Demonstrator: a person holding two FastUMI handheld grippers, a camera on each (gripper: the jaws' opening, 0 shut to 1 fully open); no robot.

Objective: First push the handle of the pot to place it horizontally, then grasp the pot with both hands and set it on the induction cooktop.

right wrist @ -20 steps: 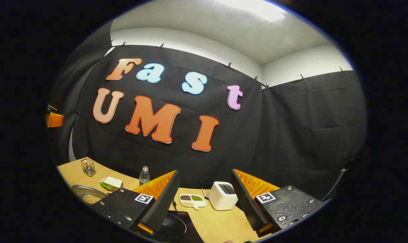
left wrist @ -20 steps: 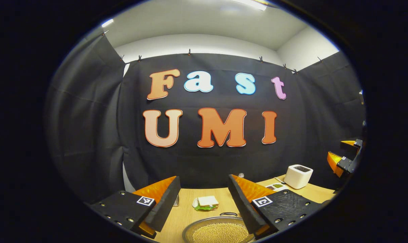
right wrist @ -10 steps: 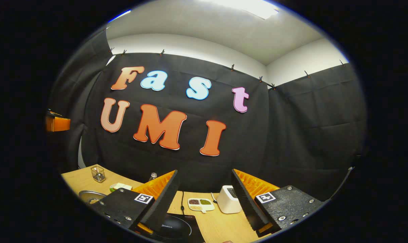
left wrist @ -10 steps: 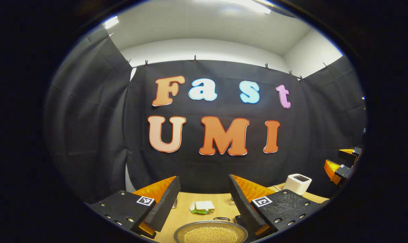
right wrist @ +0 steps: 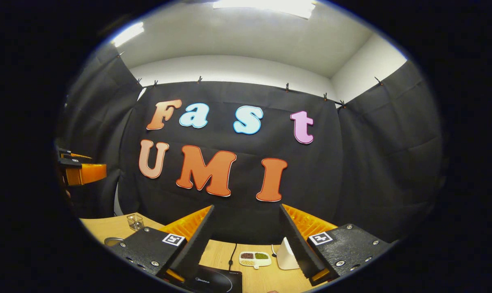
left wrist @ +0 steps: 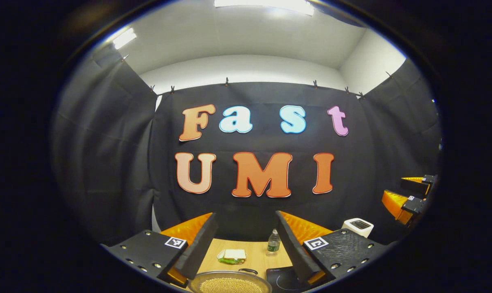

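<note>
Pot first: the shallow round metal pot (left wrist: 229, 283), filled with pale yellow beans, sits on the light wooden table (left wrist: 254, 254) at the bottom of the left gripper view, between and below that gripper's fingers. Its thin dark loop handle (left wrist: 248, 270) shows at the far rim, and whether it stands up or lies flat is too small to tell. Just to the pot's right lies the black glass induction cooktop (left wrist: 284, 280), near but apart from it; the right gripper view has the same cooktop under its left finger.

By the look of it, the job sits at the very start: the handle push is not yet made and the pot is not on the cooktop. The next move would call for a gripper to come down to the far rim and nudge that loop flat, a light touch so the beans stay put.

Now the tools. The left gripper (left wrist: 246, 234) hangs above the table with its fingers spread wide, holding nothing and touching nothing. The right gripper (right wrist: 248, 228) is likewise wide apart and empty, aimed over the cooktop.

Farther out stand a sandwich on a small plate (left wrist: 231, 256), a clear plastic bottle (left wrist: 273, 243), a white box-shaped toaster (left wrist: 358, 227) and a small divided dish of grains (right wrist: 254, 258).
</note>
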